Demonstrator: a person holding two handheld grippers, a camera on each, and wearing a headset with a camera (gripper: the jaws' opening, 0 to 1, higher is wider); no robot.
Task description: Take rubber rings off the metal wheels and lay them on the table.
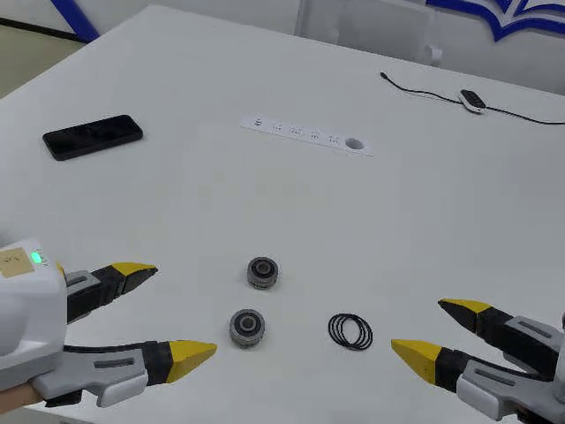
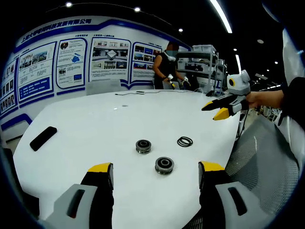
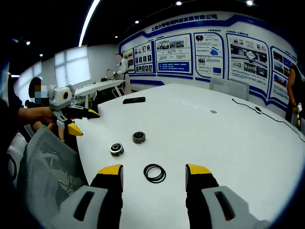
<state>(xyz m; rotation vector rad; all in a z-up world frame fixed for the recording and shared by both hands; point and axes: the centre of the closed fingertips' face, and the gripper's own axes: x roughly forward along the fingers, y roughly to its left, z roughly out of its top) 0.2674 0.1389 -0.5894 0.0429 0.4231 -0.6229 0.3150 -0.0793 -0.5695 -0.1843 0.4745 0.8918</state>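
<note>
Left tool (image 1: 184, 309) and right tool (image 1: 418, 325) both spread, empty. Pin nearer grey metal wheel (image 1: 247, 327) with left; right peels 1 ring, lays it beside loose black rubber rings (image 1: 350, 332).

Bright, even light from ceiling strips (image 3: 88, 21) casts faint shadows on the white table (image 1: 397, 221); both gripper views warp at their edges.

The right gripper (image 3: 154, 168) has its yellow-tipped jaws spread wide. The rings (image 3: 155, 174), a small black stack, lie flat on the table (image 3: 224, 138) just ahead of the gap between the jaws. Beyond the rings and to their left sit a near wheel (image 3: 116, 149) and a far wheel (image 3: 139, 137). Further left of the rings the left gripper (image 3: 88, 124) hovers, jaws parted. Far beyond the rings lies a phone (image 3: 134, 100).
</note>
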